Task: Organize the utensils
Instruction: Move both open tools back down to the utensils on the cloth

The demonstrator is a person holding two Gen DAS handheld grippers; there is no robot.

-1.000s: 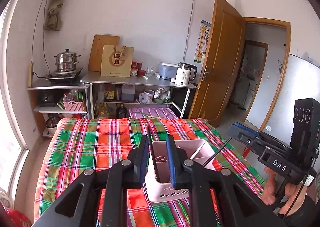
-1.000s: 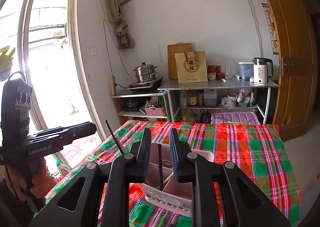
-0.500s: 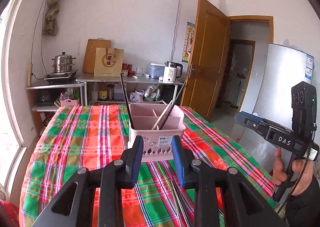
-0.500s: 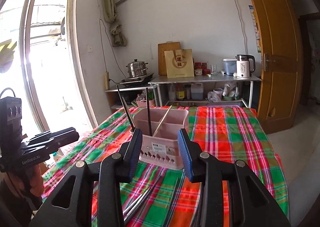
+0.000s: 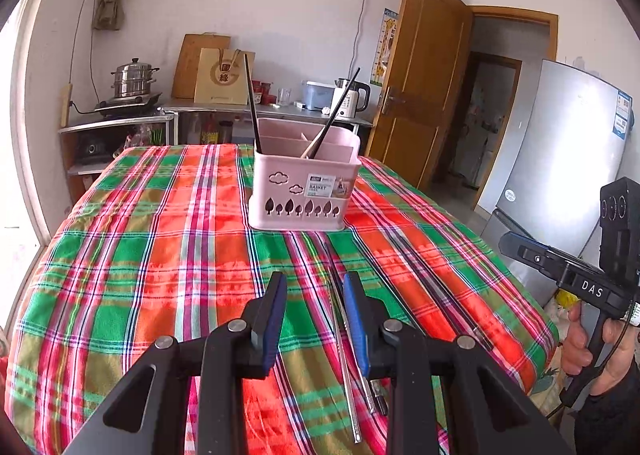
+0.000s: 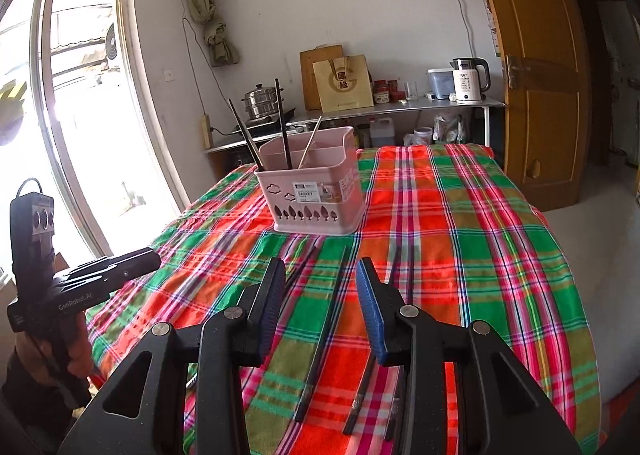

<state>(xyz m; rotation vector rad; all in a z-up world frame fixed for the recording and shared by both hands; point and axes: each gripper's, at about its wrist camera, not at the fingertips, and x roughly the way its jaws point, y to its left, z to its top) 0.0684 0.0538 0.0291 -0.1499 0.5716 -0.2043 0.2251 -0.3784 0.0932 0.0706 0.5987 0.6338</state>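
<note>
A worktop (image 6: 500, 255) under a red and green plaid cloth filled most of what I saw. Toward its far middle stood a pink basket (image 6: 316, 191), divided into compartments, with three or four chopsticks already standing in it and leaning against its walls.

Nearer to me, loose dark chopsticks (image 6: 320, 335) lay flat on the cloth. Their long axes ran roughly away from me toward the basket, side by side and slightly fanned, with their decorated ends closest to me. In the left wrist view a silvery pair (image 5: 346, 355) lay the same way, just inside the right-hand finger.

My right gripper (image 6: 320, 307) hovered low above the near part of the worktop, its fingers spread wide and empty. One dark chopstick ran lengthwise through the gap between them, and another lay just beyond the right-hand finger. My left gripper (image 5: 314, 319) hung in a similar low, forward-pointing pose, fingers also wide and holding nothing.

I judged the right gripper better placed for the dark chopsticks. Because they lay along the fingers' line and not across it, closing would need the wrist lowered straight down over one.
</note>
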